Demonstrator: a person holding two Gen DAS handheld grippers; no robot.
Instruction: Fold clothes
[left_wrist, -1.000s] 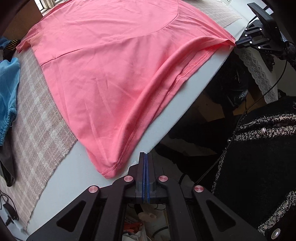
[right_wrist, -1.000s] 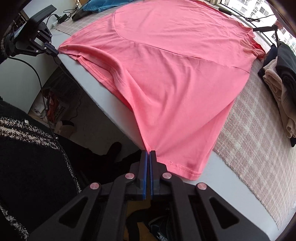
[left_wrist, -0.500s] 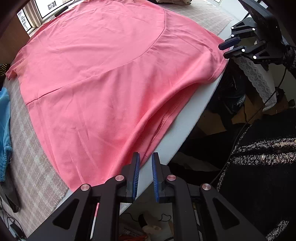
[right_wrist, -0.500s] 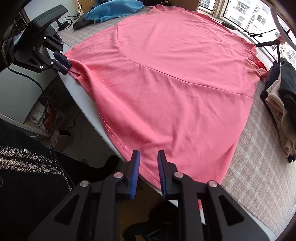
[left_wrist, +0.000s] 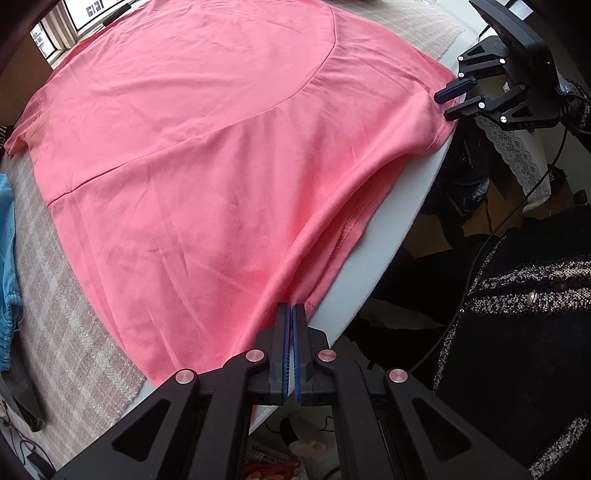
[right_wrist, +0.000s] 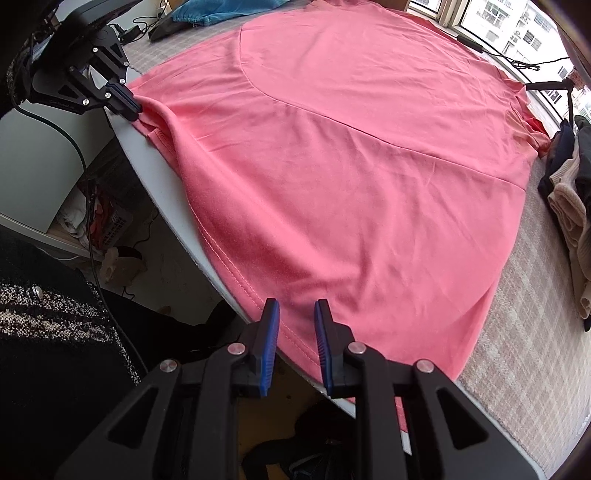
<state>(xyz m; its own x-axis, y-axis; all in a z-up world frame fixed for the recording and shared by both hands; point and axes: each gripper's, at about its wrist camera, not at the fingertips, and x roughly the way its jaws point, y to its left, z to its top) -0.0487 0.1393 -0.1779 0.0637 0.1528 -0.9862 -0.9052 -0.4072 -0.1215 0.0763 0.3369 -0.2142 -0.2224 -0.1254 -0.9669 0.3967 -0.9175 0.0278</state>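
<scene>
Left wrist: my left gripper (left_wrist: 291, 310) clenched on shirt (left_wrist: 207, 155) hem, just closed. Right gripper (right_wrist: 296, 314) parted over hem, opened earlier. Far collar cut off.

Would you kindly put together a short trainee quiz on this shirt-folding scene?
1. True or false: the blue garment lies on top of the pink shirt.
2. Which jaws are shut on the shirt's hem? A left gripper; B right gripper; C both.
3. What covers the table under the shirt?
Key: 1 false, the blue garment lies beside it. 2 A; the right gripper, jaws just opened, straddles the hem. 3 A checked cloth.
</scene>
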